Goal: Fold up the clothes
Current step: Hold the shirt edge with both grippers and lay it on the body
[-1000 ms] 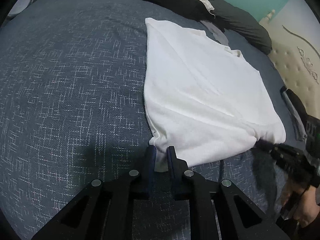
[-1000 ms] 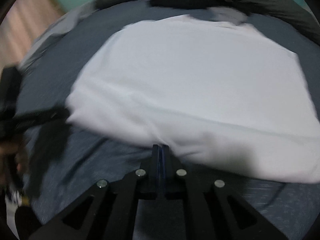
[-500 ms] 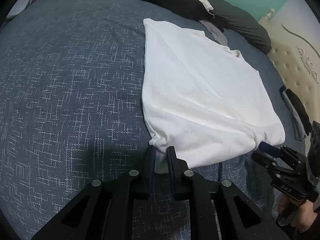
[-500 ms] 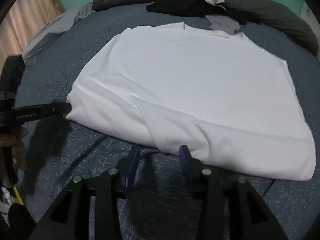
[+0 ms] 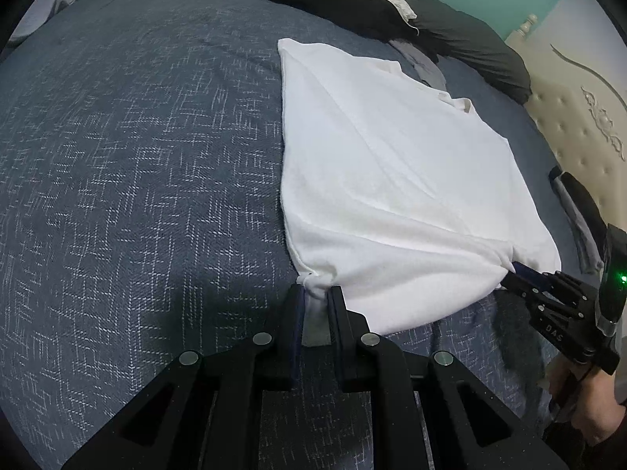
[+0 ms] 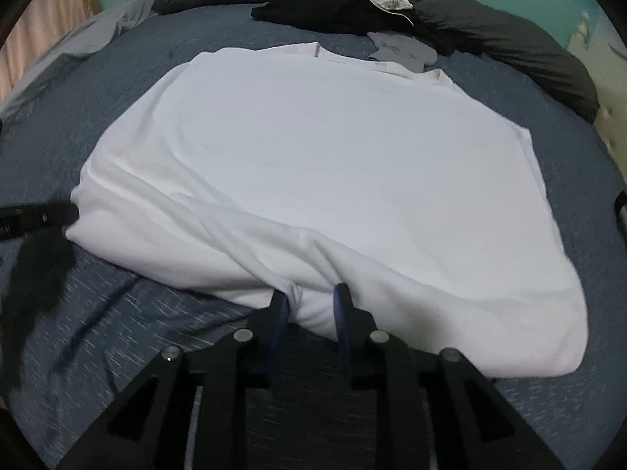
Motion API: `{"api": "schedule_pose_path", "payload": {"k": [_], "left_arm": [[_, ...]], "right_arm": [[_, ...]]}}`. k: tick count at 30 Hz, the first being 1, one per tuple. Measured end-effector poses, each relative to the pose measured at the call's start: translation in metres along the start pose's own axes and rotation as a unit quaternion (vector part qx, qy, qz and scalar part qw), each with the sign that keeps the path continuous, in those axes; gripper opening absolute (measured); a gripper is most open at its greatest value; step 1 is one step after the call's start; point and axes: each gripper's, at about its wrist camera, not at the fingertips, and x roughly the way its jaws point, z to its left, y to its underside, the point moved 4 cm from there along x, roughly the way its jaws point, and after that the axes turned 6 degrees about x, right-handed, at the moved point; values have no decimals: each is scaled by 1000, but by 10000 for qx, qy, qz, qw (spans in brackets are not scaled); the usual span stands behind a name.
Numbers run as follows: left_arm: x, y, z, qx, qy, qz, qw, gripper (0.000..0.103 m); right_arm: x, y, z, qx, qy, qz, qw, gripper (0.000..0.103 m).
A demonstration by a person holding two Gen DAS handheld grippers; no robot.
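Black angular left gripper (image 5: 315, 293) with silver round screws, blue pads; right gripper (image 5: 523, 272) marked "DAS", green light glowing.

Bedspread (image 5: 137, 176) left of white shirt (image 5: 392, 176) open; clothes pile (image 6: 345, 4) blocks far edge.
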Motion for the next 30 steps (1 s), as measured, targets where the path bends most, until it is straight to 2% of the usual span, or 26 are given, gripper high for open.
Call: {"api": "schedule_pose_path", "payload": {"k": [6, 11, 13, 14, 16, 17, 18, 23, 28, 29, 30], "left_arm": [[3, -8, 0, 42, -111, -22, 9999, 13], [-19, -1, 6, -53, 201, -224, 9995, 13], [-27, 4, 3, 93, 230, -243, 9994, 14], [-29, 6, 1, 171, 252, -233, 9993, 17], [-32, 10, -1, 279, 243, -227, 9991, 30], [-33, 12, -2, 309, 228, -228, 9990, 43], [-32, 13, -2, 304, 244, -228, 9990, 46], [-12, 19, -10, 349, 379, -40, 9987, 46], [2, 18, -24, 602, 216, 51, 9979, 45], [4, 17, -25, 593, 196, 60, 9980, 36], [5, 16, -26, 602, 158, 80, 9980, 19]], "right_arm": [[-4, 5, -5, 19, -105, 25, 9999, 21], [-3, 7, -9, 75, -262, 122, 9996, 21], [0, 3, -10, 132, -303, 135, 9994, 21], [1, 2, -11, 152, -316, 146, 9993, 21], [2, 0, -11, 193, -343, 170, 9991, 21], [3, -1, -12, 215, -366, 181, 9989, 21], [4, -3, -13, 237, -388, 193, 9988, 21], [4, -3, -15, 343, -476, 255, 9980, 21], [8, -9, -20, 432, -592, 305, 9968, 21], [9, -9, -21, 452, -618, 314, 9966, 21], [8, -9, -21, 472, -646, 321, 9963, 21]]}}
